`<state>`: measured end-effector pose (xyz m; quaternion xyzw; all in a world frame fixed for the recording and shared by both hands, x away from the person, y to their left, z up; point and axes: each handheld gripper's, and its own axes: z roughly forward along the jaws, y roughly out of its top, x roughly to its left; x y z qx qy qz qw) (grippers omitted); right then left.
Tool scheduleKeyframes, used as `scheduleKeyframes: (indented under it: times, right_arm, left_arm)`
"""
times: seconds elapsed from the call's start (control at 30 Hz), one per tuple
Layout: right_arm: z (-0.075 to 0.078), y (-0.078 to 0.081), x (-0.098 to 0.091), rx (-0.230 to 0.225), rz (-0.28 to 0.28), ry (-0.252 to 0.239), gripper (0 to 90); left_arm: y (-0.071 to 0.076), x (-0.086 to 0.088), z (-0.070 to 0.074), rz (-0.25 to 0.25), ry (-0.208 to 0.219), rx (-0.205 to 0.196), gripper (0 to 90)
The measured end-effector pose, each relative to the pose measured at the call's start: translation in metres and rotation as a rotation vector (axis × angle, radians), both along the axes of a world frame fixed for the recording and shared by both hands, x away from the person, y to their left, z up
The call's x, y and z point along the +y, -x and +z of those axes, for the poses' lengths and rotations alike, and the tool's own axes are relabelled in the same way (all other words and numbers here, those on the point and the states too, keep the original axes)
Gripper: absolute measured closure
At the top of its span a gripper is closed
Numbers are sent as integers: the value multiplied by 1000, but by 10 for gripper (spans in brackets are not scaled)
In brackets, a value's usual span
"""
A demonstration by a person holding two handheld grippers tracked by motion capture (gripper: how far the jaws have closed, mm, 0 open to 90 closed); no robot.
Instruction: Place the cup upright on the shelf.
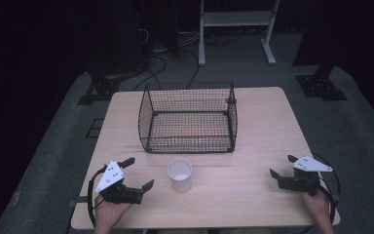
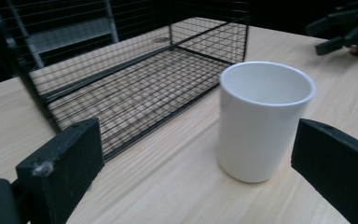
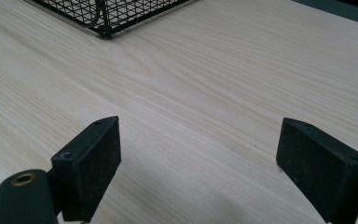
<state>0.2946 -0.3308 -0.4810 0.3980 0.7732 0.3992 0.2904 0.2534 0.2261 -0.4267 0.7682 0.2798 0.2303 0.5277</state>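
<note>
left gripper (image 1: 141, 174) spread, facing white cup (image 2: 261, 116); right gripper (image 1: 281, 166) spread over bare table (image 3: 191, 93)

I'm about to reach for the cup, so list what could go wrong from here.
1. The white cup stands upright and empty, so a jaw of the open left gripper clipping its side could likely tip it.
2. The wire basket sits just behind the cup; lifting too low may knock its front wall.
3. The right gripper is too far off to steady anything.
</note>
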Motion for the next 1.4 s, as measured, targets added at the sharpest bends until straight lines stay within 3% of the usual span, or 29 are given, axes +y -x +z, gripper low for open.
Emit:
scheduleKeyframes:
  times: [0.73,1.4]
  right_arm:
    - [0,0,1,0,2,7,131]
    - [0,0,2,-1,3,17,131]
  left_arm:
    - [-2,-33,0,-115,-87,60,16]
    - [-24,-62,-9,-198,-203,165,16]
